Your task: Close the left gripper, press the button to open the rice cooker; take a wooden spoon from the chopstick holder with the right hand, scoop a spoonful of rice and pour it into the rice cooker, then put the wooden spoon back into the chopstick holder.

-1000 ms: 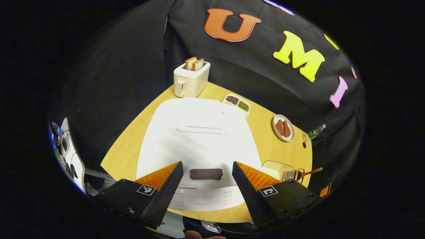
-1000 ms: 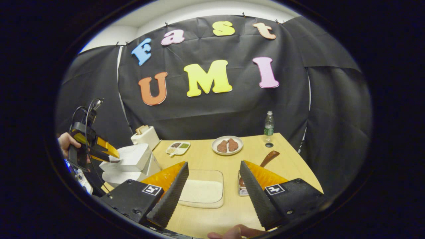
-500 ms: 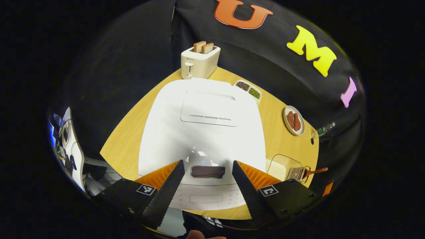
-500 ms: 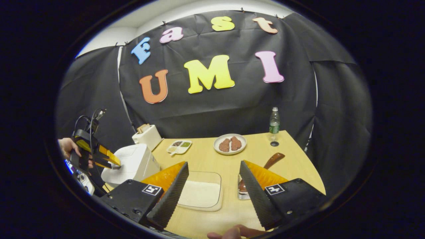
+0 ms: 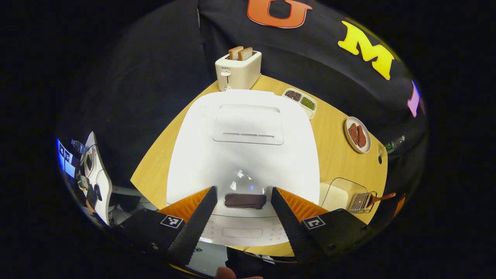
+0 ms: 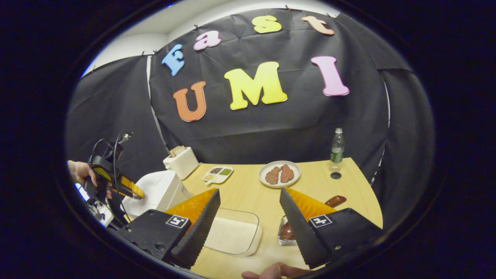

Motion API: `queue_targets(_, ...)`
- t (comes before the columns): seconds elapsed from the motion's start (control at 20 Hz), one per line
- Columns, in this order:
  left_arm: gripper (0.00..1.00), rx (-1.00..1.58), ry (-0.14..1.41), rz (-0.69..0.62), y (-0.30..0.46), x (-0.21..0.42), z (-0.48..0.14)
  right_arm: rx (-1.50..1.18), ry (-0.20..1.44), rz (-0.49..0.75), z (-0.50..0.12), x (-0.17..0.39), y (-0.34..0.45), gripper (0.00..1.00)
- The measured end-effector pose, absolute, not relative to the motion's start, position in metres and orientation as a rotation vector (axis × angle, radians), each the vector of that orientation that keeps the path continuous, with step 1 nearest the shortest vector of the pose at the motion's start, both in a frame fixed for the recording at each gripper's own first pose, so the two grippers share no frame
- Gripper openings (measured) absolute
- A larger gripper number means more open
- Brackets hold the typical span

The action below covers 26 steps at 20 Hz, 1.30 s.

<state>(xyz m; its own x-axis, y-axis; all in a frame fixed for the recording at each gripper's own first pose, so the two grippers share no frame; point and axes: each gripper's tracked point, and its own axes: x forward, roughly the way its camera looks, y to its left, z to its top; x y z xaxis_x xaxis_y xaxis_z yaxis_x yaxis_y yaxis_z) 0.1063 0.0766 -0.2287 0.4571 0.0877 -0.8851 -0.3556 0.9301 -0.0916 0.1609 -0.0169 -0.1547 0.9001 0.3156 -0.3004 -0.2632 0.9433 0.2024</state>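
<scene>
The white rice cooker (image 5: 244, 155) sits with its lid down, and a dark button (image 5: 245, 200) shows at its front edge. My left gripper (image 5: 242, 190) hangs open just above that front, one finger on each side of the button. The right gripper view shows a hand (image 6: 79, 172) holding it by the rice cooker (image 6: 159, 188). My right gripper (image 6: 249, 192) is open above the table, holding nothing. Below it lies a clear tray of rice (image 6: 232, 234). Right of the tray, the chopstick holder (image 6: 286, 234) holds the wooden spoon (image 6: 335, 200), partly hidden by my finger.
Behind the cooker stands a toaster (image 5: 237, 69) with bread in it. A divided dish of beans (image 5: 302, 101) and a plate of meat (image 5: 357, 135) sit toward the back. A bottle (image 6: 337, 147) and its cap (image 6: 335, 175) are at the far right corner of the wooden table (image 6: 248, 186).
The left gripper has tilted further down over the cooker's front, staying open. The right gripper has turned slightly left and sunk toward the tray and holder, and is still open.
</scene>
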Motion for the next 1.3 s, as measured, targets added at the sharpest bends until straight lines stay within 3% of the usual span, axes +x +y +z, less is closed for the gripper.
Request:
queue_targets(0.25, 0.94, -0.308, 0.96, 0.206, 0.071, 0.104, -0.208, 0.156, 0.279, 0.227, -0.128, 0.113, -0.018, 0.96)
queue_targets(0.5, 0.94, -0.302, 0.649, 0.067, 0.052, 0.072, -0.116, 0.124, 0.137, 0.119, -0.068, 0.057, -0.017, 0.98)
queue_targets(0.85, 0.95, -0.256, 0.243, -0.048, 0.035, -0.018, -0.004, 0.101, -0.056, 0.102, 0.0, -0.029, 0.003, 0.96)
queue_targets(1.15, 0.94, -0.138, 0.016, -0.052, 0.028, -0.079, 0.018, 0.055, -0.122, 0.141, 0.013, -0.079, 0.031, 1.0)
queue_targets(1.3, 0.94, -0.136, -0.01, -0.056, 0.017, -0.102, 0.01, 0.038, -0.118, 0.15, 0.009, -0.095, 0.041, 0.99)
